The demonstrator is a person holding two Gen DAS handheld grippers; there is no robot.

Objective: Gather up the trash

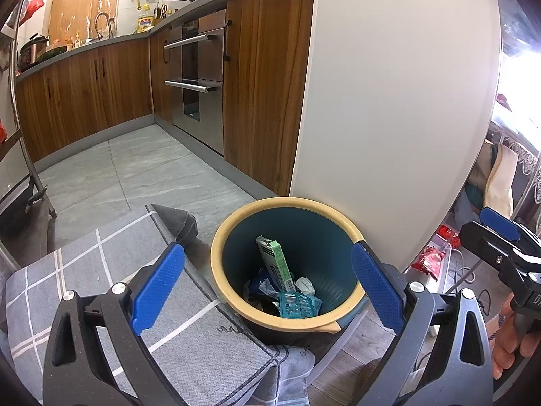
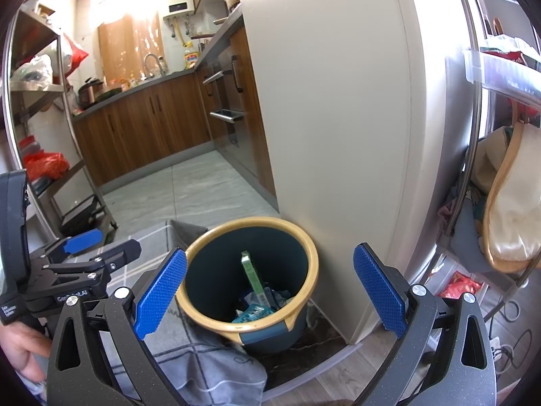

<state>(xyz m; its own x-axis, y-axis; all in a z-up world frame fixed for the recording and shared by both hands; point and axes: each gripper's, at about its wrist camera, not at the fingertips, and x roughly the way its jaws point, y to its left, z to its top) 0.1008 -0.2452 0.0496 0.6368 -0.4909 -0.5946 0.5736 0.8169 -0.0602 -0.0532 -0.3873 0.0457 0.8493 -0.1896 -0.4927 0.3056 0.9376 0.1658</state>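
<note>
Left wrist view: the left gripper (image 1: 267, 282) is spread wide and empty above the trash bin (image 1: 339, 324), where a green carton (image 1: 279, 262) leans among wrappers. Right wrist view: the right gripper (image 2: 270, 292) gapes empty too. Next pickup: approach litter squarely, closing gently.

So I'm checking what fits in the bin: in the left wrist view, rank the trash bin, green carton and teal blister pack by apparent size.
1. trash bin
2. green carton
3. teal blister pack, partly hidden, so nearly level with the carton.
</note>
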